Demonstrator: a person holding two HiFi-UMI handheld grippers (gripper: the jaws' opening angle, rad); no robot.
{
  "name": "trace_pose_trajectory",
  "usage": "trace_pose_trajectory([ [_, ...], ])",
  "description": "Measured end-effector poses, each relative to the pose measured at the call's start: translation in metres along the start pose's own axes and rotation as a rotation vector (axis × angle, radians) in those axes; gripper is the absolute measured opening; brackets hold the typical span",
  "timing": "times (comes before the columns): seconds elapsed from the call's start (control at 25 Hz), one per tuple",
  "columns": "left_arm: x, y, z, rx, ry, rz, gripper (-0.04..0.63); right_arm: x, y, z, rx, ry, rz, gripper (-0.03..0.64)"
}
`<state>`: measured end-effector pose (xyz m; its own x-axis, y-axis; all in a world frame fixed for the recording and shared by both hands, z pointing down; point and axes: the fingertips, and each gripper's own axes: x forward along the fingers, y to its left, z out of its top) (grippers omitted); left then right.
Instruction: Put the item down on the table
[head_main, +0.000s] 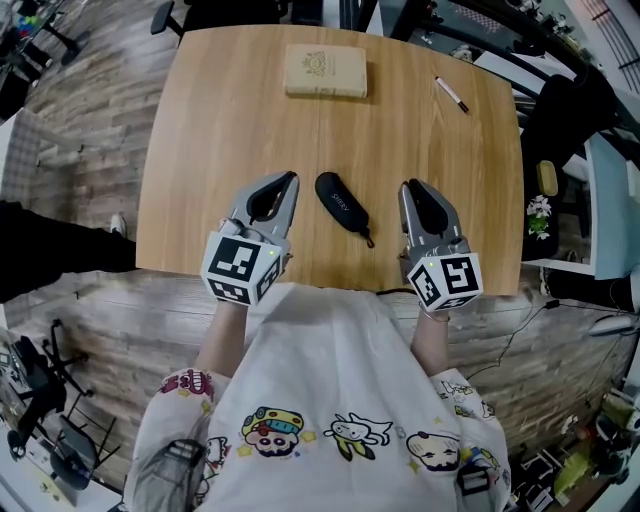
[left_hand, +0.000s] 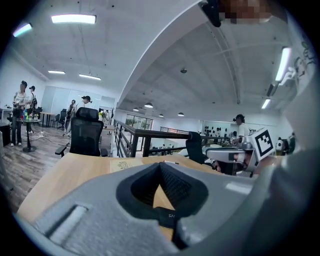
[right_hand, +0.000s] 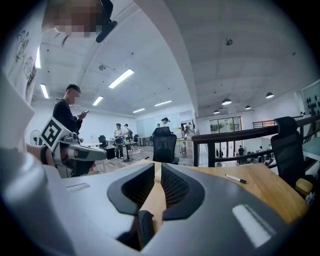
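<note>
A black glasses case (head_main: 341, 205) lies flat on the wooden table (head_main: 220, 120), slanting between my two grippers and touched by neither. My left gripper (head_main: 287, 181) hovers just left of it, its fingertips closed together and empty; in the left gripper view the jaws (left_hand: 160, 167) meet at the tip and the case (left_hand: 167, 216) shows below them. My right gripper (head_main: 411, 188) hangs just right of the case. Its jaws (right_hand: 155, 167) stand a thin slit apart with nothing between them, and the case's end (right_hand: 145, 227) shows low down.
A tan book (head_main: 325, 72) lies at the table's far edge and a pen (head_main: 451, 94) at the far right. Office chairs, a railing and several people stand beyond the table. The person's shirt fills the near side below the table's edge.
</note>
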<state>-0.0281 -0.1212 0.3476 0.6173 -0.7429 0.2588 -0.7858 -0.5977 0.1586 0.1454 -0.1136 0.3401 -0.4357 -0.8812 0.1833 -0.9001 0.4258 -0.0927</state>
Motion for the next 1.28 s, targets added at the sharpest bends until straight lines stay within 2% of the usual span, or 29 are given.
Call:
trace_pose_trajectory([
  [0.16,0.006,0.0,-0.002,-0.004,0.009,-0.004,0.0,-0.001,-0.01,-0.001,0.016,-0.01,-0.021,0.011],
  [0.64,0.017,0.002,-0.005,-0.022,0.016,-0.007,0.0,-0.005,-0.02,-0.01,0.007,0.029,-0.03,0.009],
  [1.28,0.018,0.017,-0.005,-0.025,0.021,0.023,0.0,0.005,-0.02,-0.005,0.014,0.032,-0.014,0.009],
])
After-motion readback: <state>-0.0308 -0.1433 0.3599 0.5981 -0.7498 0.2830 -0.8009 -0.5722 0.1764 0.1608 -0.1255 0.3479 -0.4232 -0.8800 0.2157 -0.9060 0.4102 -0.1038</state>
